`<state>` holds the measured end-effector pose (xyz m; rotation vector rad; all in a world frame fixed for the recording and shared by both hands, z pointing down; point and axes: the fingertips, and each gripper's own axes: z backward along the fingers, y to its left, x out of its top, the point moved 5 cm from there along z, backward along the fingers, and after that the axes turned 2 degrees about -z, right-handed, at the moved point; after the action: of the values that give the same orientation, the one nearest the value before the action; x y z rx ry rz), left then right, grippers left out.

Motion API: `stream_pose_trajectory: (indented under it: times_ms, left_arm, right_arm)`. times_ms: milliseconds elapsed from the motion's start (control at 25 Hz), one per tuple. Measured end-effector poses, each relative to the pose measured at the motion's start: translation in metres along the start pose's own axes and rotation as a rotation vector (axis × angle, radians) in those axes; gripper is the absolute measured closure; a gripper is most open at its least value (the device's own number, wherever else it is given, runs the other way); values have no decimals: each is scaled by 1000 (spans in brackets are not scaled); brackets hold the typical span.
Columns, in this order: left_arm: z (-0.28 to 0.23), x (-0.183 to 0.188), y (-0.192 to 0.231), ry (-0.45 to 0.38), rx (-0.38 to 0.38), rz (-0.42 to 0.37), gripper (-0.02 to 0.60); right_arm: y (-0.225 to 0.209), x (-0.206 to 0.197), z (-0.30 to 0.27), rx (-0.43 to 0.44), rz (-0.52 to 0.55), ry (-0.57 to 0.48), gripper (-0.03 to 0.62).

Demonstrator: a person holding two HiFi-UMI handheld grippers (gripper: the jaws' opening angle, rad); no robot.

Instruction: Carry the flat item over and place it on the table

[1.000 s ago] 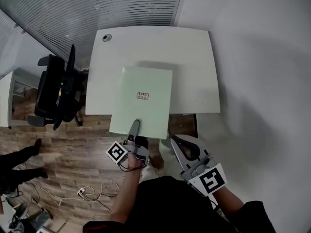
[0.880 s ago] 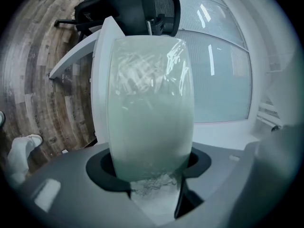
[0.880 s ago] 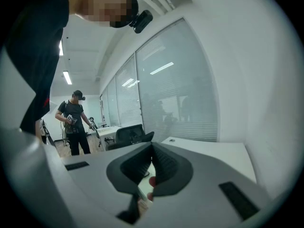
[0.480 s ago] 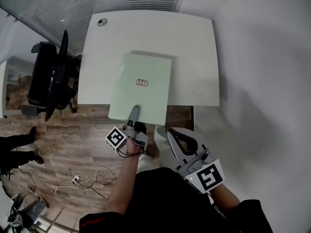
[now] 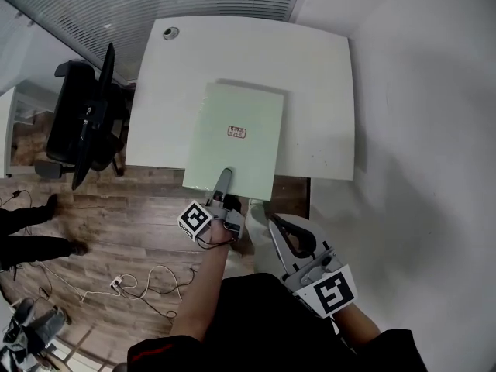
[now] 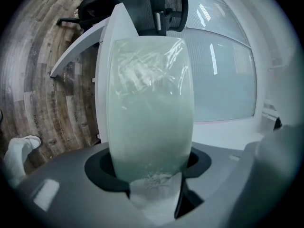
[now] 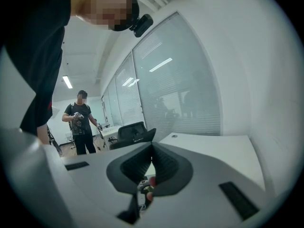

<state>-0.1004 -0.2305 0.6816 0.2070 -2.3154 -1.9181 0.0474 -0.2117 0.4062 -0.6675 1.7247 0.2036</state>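
While left gripper (image 5: pixel 225 176) pinches pale-green wrapped flat panel (image 5: pixel 239 142) over white table (image 5: pixel 318 68), placing underway; next: lower level, release. Right gripper (image 5: pixel 273 222) pressed together, empty.

Grey left gripper (image 5: pixel 223 178) and right gripper (image 5: pixel 272 221) bear black-and-white marker cubes (image 5: pixel 195 220); the top (image 5: pixel 256 324) is black.

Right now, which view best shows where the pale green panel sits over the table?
The head view: the whole panel shows from above, mostly over the white table, near edge overhanging in the left hand-held gripper. The left gripper view shows only its wrapped face close up, foreshortened. The right gripper view shows none of it.
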Motion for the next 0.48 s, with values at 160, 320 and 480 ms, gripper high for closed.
stream_pose_trajectory:
  times_ms: [160,320,480]
  left_arm:
    - [-6,-4,8,-10,23,-8,302]
    - [-13,-5,15,-16,43,-5,296]
    - [-13,-9,26,-17,114,-13,270]
  right_arm:
    - [-1,-1,4,2,19,11,594]
    - [-6,0,6,-2,15,6,594]
    - [-10,-1,9,-10,-17,-6,594]
